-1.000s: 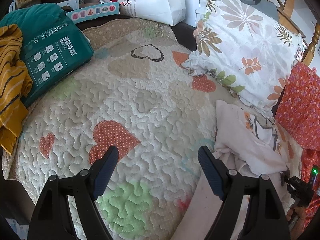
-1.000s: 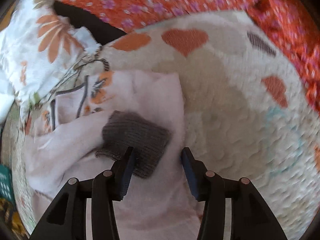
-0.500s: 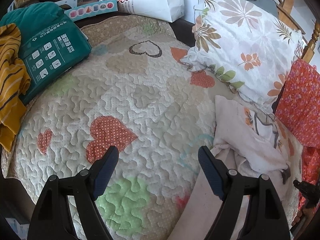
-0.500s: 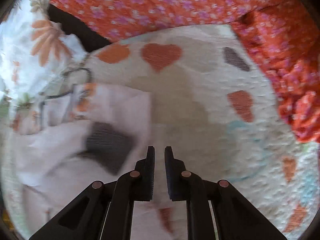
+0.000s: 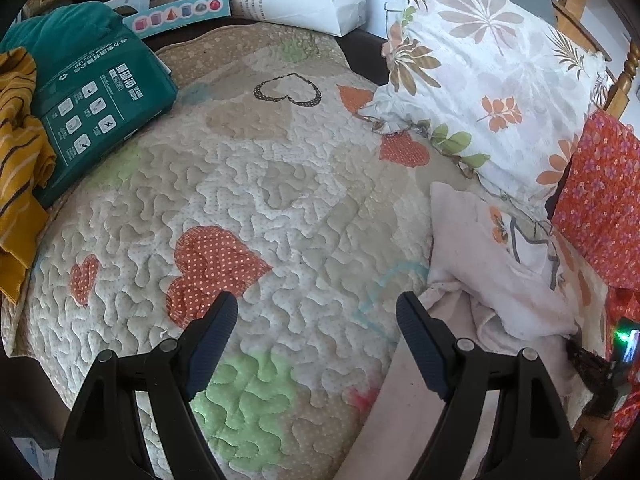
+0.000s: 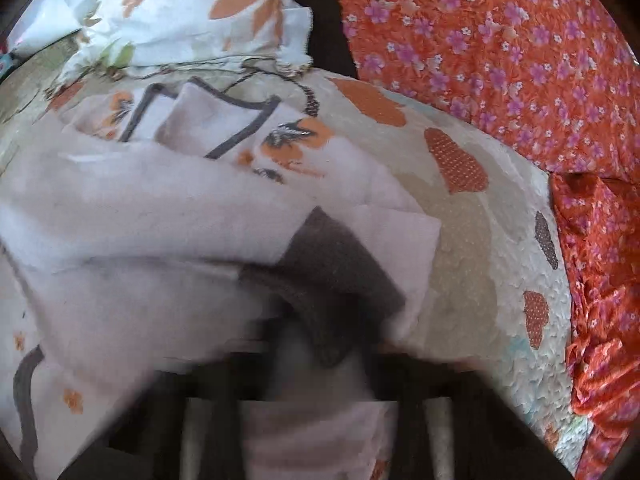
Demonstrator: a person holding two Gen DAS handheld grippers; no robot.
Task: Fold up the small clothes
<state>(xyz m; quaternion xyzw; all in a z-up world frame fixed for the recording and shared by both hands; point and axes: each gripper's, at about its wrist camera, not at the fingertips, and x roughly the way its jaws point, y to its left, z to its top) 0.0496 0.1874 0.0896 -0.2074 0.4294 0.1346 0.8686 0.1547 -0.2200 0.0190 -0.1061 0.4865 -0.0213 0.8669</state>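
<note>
The right hand-held gripper (image 6: 320, 360), half open a second ago, is now clamped on the dark cuff (image 6: 336, 280) of the pale garment (image 6: 140, 220), lying on the quilt's (image 5: 280, 200) right; folding can begin. The left hand-held gripper (image 5: 316, 320) is held apart, empty.

1. We see a cream quilt (image 5: 280, 184) with orange dotted and green hearts.
2. We see a pale pink garment (image 6: 160, 216) with a grey cuff (image 6: 336, 280).
3. We see a white pillow (image 5: 488, 92) with orange and tan leaves.
4. We see orange-red cloth (image 6: 500, 52) with purple flowers.
</note>
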